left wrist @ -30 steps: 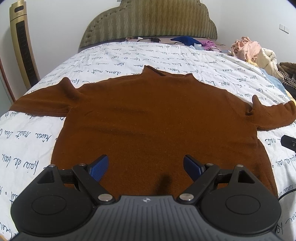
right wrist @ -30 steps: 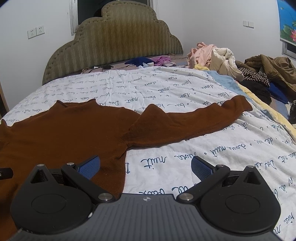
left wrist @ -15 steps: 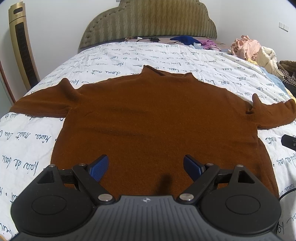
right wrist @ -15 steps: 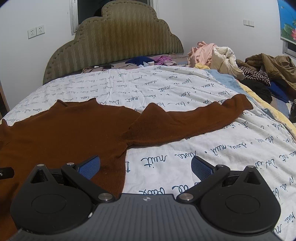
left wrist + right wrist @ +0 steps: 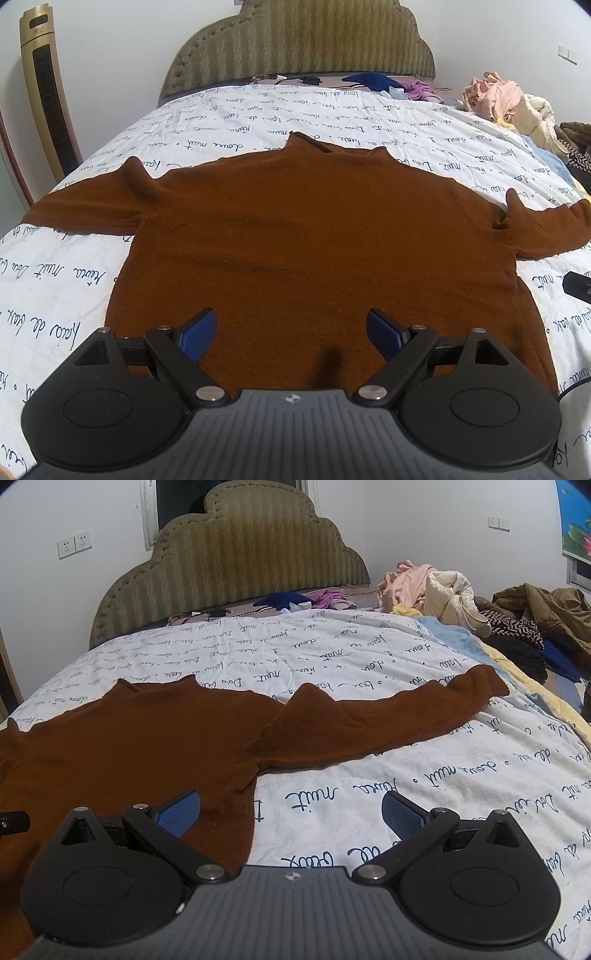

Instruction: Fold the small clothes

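Bedroom, white walls; bed (image 5: 258, 110) with script-print white quilt fills both views, padded headboard (image 5: 295, 40) at top centre.

Counts: one brown sweater (image 5: 314, 240), two grippers, one headboard, one clothes pile (image 5: 436, 587).

Sweater lies flat in mid-frame of the left view, collar toward the headboard, both sleeves spread sideways. One small fabric peak stands up at each shoulder.

Your left gripper (image 5: 291, 332) is at bottom centre, released, blue pads wide apart, hovering over the sweater's lower body. Nothing between the pads.

Your right gripper (image 5: 291, 816) is at bottom centre of its view, also released and empty. Its left pad is over the sweater's side edge, its right pad over bare quilt.

Left view only: gold tower fan (image 5: 48, 92) at upper left, the whole sweater body, and the sleeve at left of frame running to the quilt edge. Black edge of the other gripper pokes in at right, mid-height.

Right view only: full length of the other sleeve (image 5: 388, 720), reaching toward the right edge of the bed; wall socket (image 5: 74, 544) at upper left; dark jackets (image 5: 535, 609) at upper right; picture corner at top right. Clothes pile is larger and clearer here; in the left view it's just a pink-cream heap at upper right.
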Demonstrator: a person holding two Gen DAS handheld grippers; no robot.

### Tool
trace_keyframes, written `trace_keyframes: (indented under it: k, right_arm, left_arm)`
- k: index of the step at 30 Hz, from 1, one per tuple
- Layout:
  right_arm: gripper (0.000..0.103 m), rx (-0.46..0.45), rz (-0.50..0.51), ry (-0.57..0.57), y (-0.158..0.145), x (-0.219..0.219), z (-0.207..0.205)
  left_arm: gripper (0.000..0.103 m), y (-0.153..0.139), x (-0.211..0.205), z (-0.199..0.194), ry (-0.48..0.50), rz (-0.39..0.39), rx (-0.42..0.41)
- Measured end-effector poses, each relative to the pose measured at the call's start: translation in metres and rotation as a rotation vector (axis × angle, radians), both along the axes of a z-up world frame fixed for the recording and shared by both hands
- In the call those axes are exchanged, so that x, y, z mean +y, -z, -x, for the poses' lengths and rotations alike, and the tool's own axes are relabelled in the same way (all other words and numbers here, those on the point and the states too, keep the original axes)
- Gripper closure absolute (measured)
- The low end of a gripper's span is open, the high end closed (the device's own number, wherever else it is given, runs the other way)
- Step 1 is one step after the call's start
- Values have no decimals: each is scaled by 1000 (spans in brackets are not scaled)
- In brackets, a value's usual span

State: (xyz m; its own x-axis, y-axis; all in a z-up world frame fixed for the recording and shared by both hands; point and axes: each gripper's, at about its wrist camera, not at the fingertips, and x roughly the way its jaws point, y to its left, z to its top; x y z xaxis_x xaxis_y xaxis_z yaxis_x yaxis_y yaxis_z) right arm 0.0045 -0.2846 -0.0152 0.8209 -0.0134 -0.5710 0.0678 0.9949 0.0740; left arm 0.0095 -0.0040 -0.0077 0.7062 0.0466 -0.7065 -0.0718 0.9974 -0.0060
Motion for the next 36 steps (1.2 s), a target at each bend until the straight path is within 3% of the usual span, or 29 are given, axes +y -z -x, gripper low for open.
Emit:
trace_keyframes:
  k: [15,24,29,36]
  right_arm:
    - [0,-8,-11,-5,-3,-3,1]
    - [0,-5,-92,-19,-3,-24,-5]
    - [0,-32,-196,8,-15,-73,-15]
    - [0,-66,-400,139,-20,-194,-52]
  left_arm:
    - [15,0,-2,-1,0,-1,3]
    - [15,1,-10,-8,18,-6,13]
    - [15,4,-25,-17,44,-23,28]
    - [15,10,-62,-34,100,-42,49]
